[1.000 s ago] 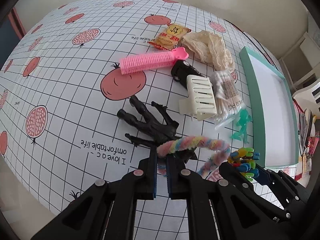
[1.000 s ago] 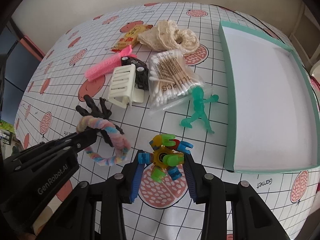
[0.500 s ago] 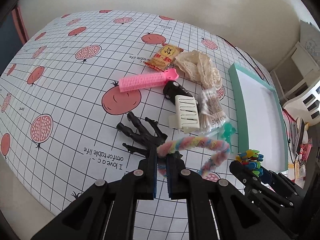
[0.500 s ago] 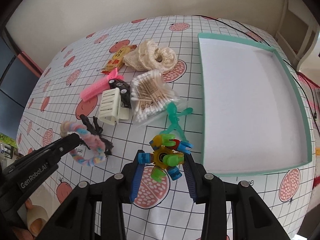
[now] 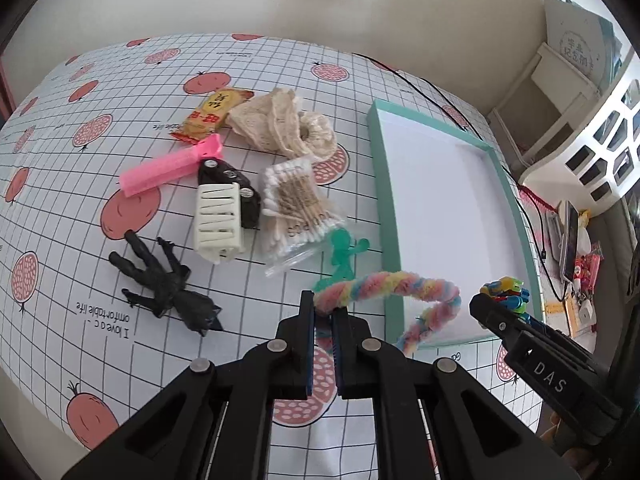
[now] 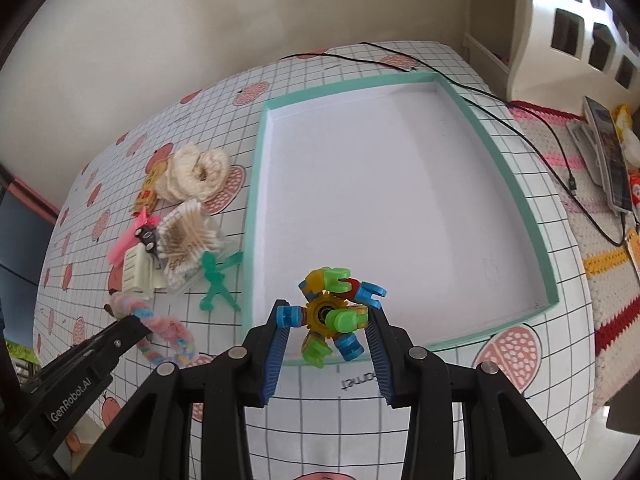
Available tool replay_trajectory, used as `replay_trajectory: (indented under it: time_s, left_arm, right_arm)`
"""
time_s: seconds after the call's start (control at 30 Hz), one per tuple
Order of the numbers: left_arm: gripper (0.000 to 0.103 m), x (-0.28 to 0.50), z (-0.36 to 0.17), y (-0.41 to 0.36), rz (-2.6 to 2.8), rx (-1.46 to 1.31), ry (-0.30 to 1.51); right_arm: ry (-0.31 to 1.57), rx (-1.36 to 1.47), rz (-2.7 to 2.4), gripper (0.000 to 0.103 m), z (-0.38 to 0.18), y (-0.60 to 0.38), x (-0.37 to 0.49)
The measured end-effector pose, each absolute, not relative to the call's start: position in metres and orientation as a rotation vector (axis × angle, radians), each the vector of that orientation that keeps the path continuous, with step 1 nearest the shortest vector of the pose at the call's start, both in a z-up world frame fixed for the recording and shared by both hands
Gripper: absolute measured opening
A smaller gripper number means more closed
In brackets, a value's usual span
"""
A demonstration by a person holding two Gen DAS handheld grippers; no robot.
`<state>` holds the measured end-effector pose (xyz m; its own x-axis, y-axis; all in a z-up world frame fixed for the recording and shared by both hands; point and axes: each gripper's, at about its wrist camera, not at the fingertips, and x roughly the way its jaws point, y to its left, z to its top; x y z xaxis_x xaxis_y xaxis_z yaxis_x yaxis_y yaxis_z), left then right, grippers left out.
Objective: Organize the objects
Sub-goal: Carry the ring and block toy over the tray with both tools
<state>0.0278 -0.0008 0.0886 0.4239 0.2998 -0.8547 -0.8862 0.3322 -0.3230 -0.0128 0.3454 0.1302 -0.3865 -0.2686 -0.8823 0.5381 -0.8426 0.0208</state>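
left wrist view over table [image 5: 240, 60], right wrist view above tray [image 6: 256, 184], both sharing tray

My left tool [image 5: 323, 312] pinches one end of the pastel twisted pipe-cleaner loop [image 5: 394, 286], which arches above the near corner of the teal-rimmed tray [image 5: 382, 184]. My right tool [image 5: 494, 312] carries a multicoloured block toy [image 5: 505, 289] at the right. A black action figure [image 5: 160, 280] lies on the table [image 5: 80, 208].
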Motion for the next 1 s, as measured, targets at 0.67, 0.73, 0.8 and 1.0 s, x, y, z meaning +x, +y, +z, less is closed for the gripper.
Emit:
replay_trajectory:
  time_s: [0.67,0.73,0.8,1.0]
  left_arm:
    - [0.008,0.115,0.077,-0.008,0.666,-0.771,0.810]
    - [0.008,0.119,0.073,-0.008,0.660,-0.774,0.818]
    - [0.008,0.124,0.069,-0.008,0.657,-0.764,0.833]
    - [0.008,0.129,0.062,-0.008,0.638,-0.763,0.850]
  right_arm:
    - [0.380,1.387,-2.376,0.041,0.122,0.389,-0.063]
    - [0.393,1.390,-2.374,0.041,0.118,0.388,-0.064]
    - [0.403,1.388,-2.371,0.041,0.115,0.388,-0.065]
    - [0.430,1.394,-2.359,0.041,0.106,0.384,-0.067]
